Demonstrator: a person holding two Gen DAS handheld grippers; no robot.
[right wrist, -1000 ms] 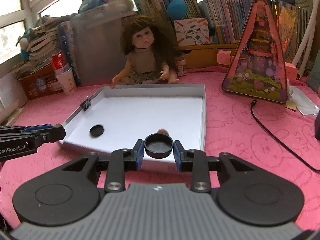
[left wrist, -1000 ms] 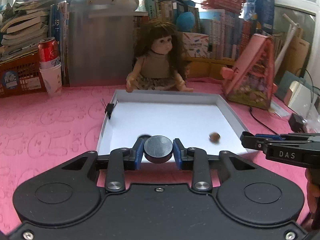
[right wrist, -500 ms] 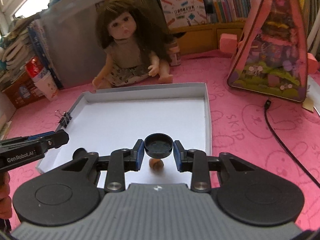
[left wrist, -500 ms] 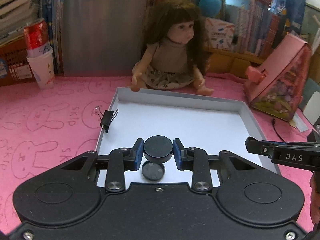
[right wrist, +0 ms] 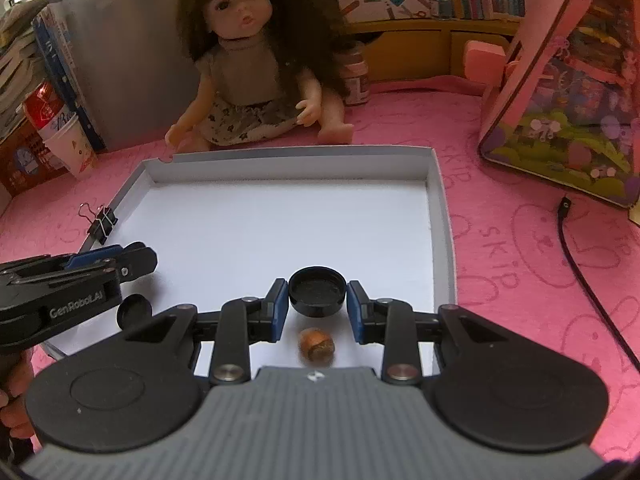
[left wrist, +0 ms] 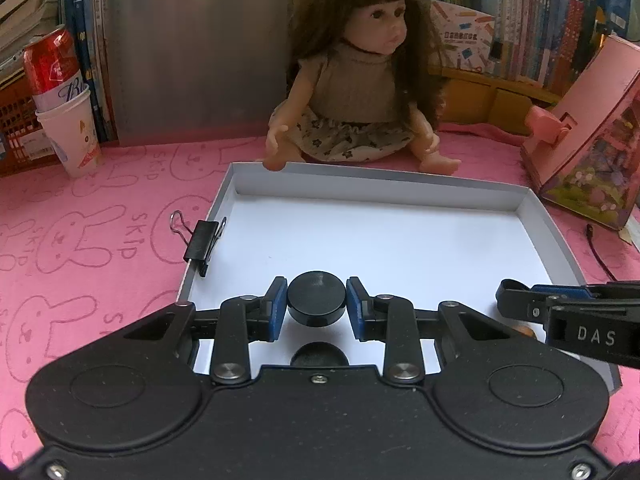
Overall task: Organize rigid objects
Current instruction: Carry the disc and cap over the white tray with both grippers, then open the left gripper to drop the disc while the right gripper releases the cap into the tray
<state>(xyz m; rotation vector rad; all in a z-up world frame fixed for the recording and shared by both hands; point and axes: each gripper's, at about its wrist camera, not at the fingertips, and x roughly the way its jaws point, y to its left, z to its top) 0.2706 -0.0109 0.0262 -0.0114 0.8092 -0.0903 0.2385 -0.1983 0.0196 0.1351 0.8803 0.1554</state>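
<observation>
Item 1. My left claw (left wrist: 317,307): closed on a solid black round puck with a smooth domed top (left wrist: 317,295), held above the near part of the shallow white cardboard tray with grey outer walls (left wrist: 384,178).

Item 2. My right claw (right wrist: 317,309): closed on a black round cap, hollow side up, with a thin raised rim (right wrist: 317,289), held over the tray's near right part.

Item 3. Flat black disc (right wrist: 134,306): matte, lying on the tray floor under my left claw; in the left wrist view only its top edge shows below the puck.

Item 4. Small brown nut, glossy and oval with a darker cap (right wrist: 316,345): on the tray floor just below my right claw.

Item 5. Black metal binder clip with wire handles (left wrist: 202,238): clamped on the tray's left wall.

Progress, as I judge it: two pieces lie in the tray already and two more are in my claws above it, not yet set down. What is left seems to be lowering and releasing both; whether more pieces wait outside the views I cannot tell.

Surroundings: pink fabric-covered bench with a rabbit print (left wrist: 80,240), soft and slightly textured. Behind the tray sits a brown-haired vinyl doll in a beige knit top (left wrist: 360,80), one hand touching the far rim.
</observation>
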